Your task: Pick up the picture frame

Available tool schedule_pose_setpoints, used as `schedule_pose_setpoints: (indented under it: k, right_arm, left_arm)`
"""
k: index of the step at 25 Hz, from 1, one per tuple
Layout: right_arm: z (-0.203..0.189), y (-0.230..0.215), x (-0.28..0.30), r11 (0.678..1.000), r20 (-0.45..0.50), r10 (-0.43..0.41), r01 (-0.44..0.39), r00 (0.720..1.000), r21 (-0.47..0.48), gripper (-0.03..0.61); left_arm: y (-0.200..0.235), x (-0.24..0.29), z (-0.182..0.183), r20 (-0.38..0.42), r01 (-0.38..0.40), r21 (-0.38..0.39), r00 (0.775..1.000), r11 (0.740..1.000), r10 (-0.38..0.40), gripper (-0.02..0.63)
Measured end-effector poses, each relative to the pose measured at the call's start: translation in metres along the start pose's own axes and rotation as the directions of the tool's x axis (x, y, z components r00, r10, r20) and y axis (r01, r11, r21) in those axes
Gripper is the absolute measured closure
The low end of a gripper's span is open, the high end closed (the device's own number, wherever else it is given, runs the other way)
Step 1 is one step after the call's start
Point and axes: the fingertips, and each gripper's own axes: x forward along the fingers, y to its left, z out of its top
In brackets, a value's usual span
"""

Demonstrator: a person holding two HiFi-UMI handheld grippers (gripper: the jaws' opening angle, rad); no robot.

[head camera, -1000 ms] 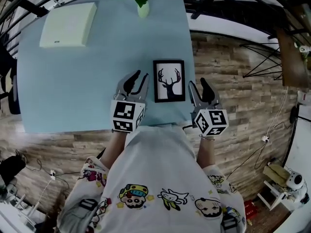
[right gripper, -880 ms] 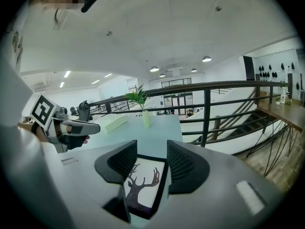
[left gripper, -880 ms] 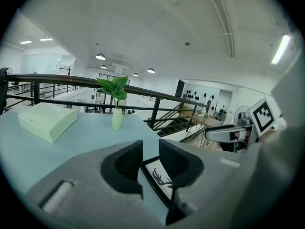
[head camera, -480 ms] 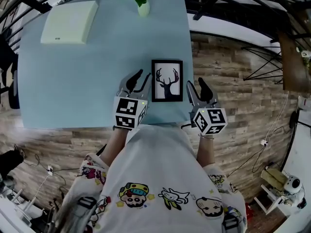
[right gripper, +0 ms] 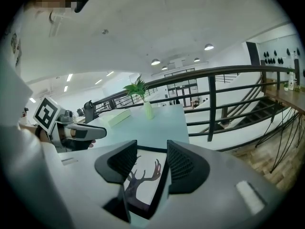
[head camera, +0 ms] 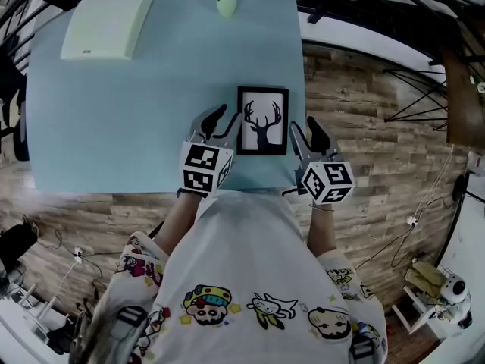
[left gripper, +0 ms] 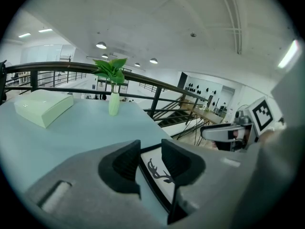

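Jaws on the left gripper point(left gripper: 151, 152) are released and opening. Past the gap between them lies the near left edge of the frame point(left gripper: 158, 174), and neither pad presses on it. The right gripper point(right gripper: 151, 162) also has its jaws apart and grasps nothing. The frame point(right gripper: 142, 181) shows through that gap, with its black right border running up between the two pads, clear of both.

From the head view, the frame point(head camera: 262, 120) lies flat on the pale blue counter point(head camera: 136, 120). It sits at the near right part, close to the edge by the person and just inside the counter's right edge. It has a black border and a white picture of a dark antlered deer head. The left gripper point(head camera: 223, 121) sits just beside its left side, low over the counter. The right gripper point(head camera: 307, 133) sits just beside its right side, at the counter's right edge and partly over the wooden floor point(head camera: 364, 150). Both grippers point away from the person and slope downward, and each carries a marker cube at its back.

Well apart from the frame, at the far edge of the counter, stands a small pale vase point(head camera: 225, 4) holding a green plant. A flat pale green box point(head camera: 106, 27) lies toward the far left corner. The left gripper view shows the same vase point(left gripper: 114, 104) and box point(left gripper: 43, 107) beyond the jaws, with the right gripper point(left gripper: 224, 132) off to the side. The right gripper view shows the left gripper point(right gripper: 88, 133) across the frame, and a dark railing point(right gripper: 212, 104) behind the counter.
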Motion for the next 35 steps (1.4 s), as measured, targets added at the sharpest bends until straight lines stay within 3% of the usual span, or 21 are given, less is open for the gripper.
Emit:
schedule_pose_setpoints:
  k: [24,35]
  right_arm:
    - [-0.064,-0.019,0.03,0.994,-0.115,0.046,-0.035,0.992,0.102,0.385]
    - [-0.073,-0.021,0.038,0.991,-0.128,0.058,-0.042,0.99,0.125,0.385]
  left_arm:
    - [-0.002,0.057,-0.092,-0.215,-0.011,-0.079,0.977,0.997,-0.006,0.483]
    - [0.006,0.073,-0.11,-0.259,-0.038,-0.115,0.966,0.993,0.007,0.483]
